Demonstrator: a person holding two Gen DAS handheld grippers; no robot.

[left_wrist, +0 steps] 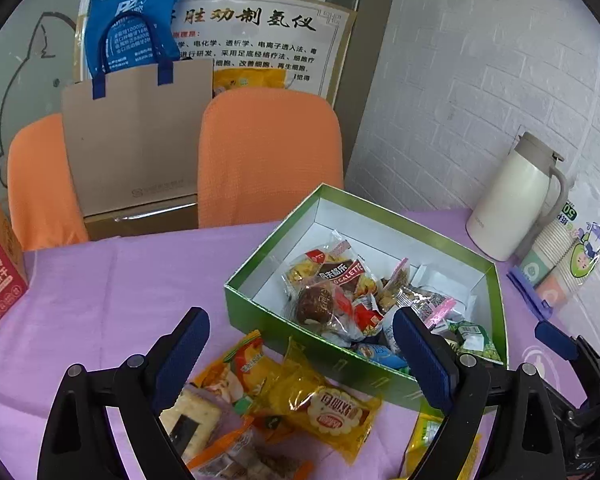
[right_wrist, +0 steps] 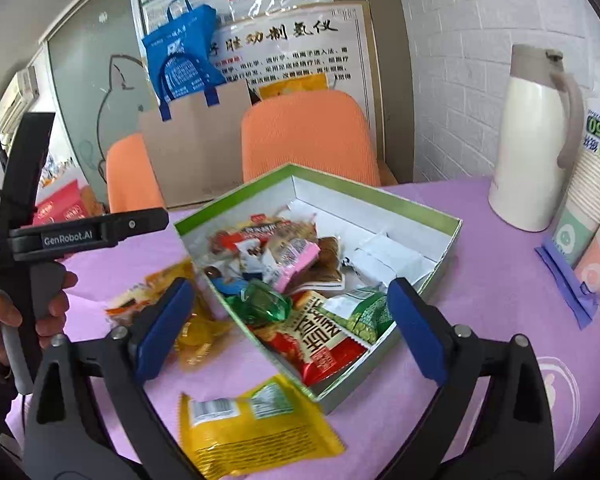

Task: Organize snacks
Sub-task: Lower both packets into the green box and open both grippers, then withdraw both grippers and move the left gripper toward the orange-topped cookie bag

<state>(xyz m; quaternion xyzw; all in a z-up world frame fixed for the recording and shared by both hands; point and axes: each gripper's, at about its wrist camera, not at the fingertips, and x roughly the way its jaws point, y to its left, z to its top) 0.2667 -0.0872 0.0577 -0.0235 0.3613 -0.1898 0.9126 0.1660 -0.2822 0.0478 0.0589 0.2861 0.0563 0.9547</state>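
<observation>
Both tongs gape wide and empty, left gripper (left_wrist: 300, 354) and right gripper (right_wrist: 290, 330), so grabbing the slippery yellow packet (right_wrist: 256, 428) beside the green box (right_wrist: 436, 276) might shove that box askew.

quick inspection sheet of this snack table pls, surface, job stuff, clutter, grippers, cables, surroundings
surface: purple tablecloth, wrinkled.
job's things: green box open, holding mixed snacks; yellow packet and more packets lie outside it.
clutter: white thermos jug, paper cup stack, red carton.
grippers: left hand-held gripper open, empty; right hand-held gripper open, empty.
cables: nothing seen.
surroundings: orange chairs, blue bag, poster, brick wall.
</observation>
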